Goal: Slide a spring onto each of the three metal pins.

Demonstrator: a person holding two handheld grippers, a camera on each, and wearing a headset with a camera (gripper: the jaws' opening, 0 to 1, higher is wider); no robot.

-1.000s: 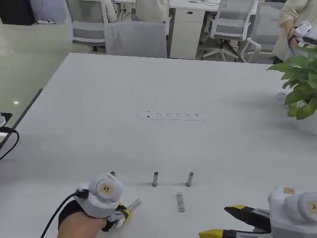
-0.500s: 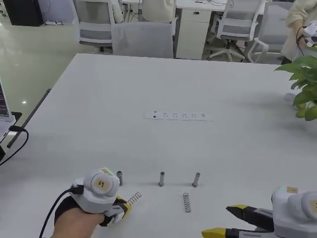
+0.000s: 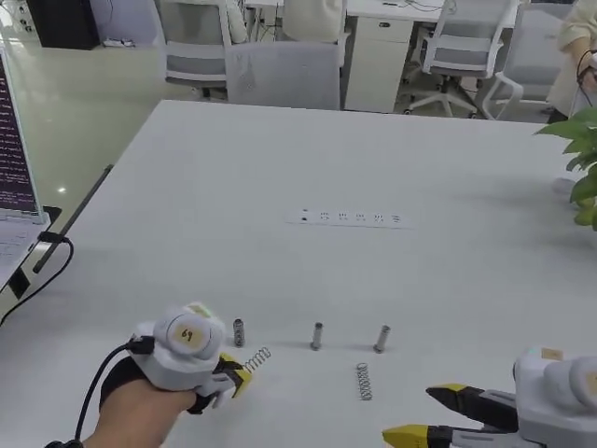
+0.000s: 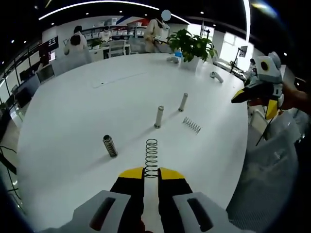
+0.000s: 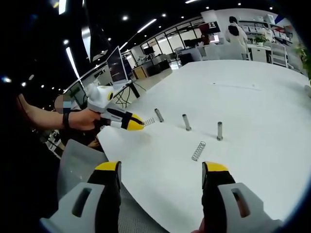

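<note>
Pinching one end of a spring [image 4: 151,156] between its yellow tips, the left gripper [image 4: 151,173] is sitting low over the white table [image 3: 280,159] near the front edge, its jaws pressed together on the coil. This held spring is sticking forward out of the tips, its free end pointing at the gap between the left pin [image 4: 110,145] and the middle pin [image 4: 159,116]; whether that free end is touching the tabletop cannot be told. The three pins are standing upright in a row across the table. The left pin is already wearing a fitted spring [image 3: 239,332], whose coils are wrapping the shaft, and it is standing just beside the left gripper's tips. The middle pin and the right pin [image 4: 182,102] are showing bare metal. A loose spring [image 3: 363,381] is lying flat on the table on the person's side of the row, between the middle and right pins and touching neither. The right gripper [image 5: 161,167] is hanging at the near right of the table with its jaws spread wide and nothing between them, well apart from the pins and the loose spring. Farther up the table a white power strip [image 3: 350,217] is lying flat, a green plant [image 3: 586,159] is standing at the right edge, and a laptop [image 3: 14,159] is showing a lit screen at the far left, off the table
</note>
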